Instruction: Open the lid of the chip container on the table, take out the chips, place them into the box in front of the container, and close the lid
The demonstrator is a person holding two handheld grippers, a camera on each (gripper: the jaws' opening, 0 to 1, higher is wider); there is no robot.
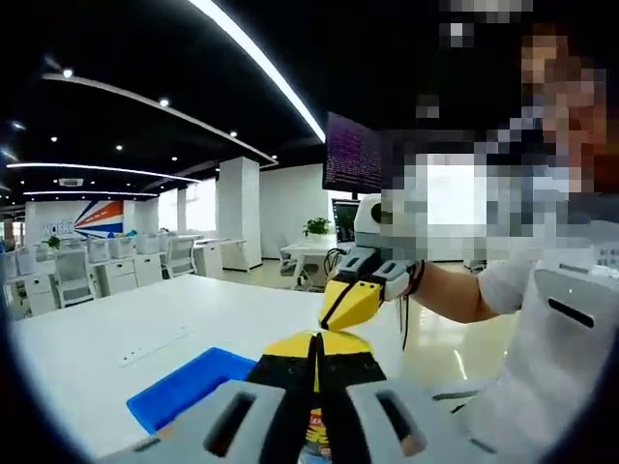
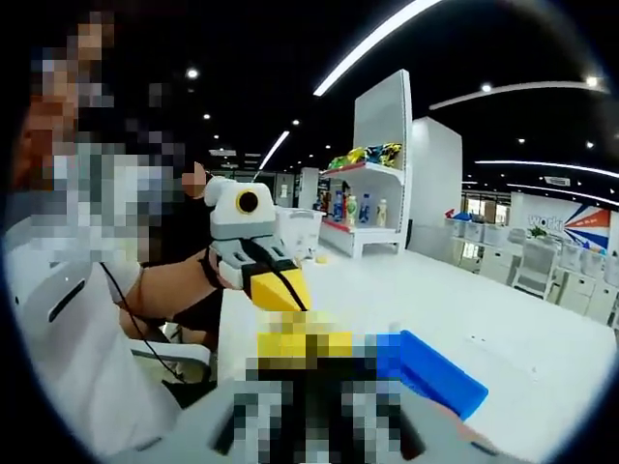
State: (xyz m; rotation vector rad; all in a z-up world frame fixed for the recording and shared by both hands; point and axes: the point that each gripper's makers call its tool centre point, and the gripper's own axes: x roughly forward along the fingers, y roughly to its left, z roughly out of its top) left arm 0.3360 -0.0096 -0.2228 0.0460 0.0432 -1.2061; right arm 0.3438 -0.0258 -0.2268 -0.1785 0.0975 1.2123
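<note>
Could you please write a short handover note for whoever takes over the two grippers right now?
Left gripper: jaws together around the yellow chip container, gripping it just below the top.
Right gripper: held just above the container's top, yellow jaws close together; whether they grip anything is unclear.
Blue box: on the white table, beside the container.
Done: the container is held steady; I cannot tell whether the lid is off, as its top is partly hidden and blurred in the right gripper view.
Left: open the lid, move the chips into the box, close the lid.
</note>
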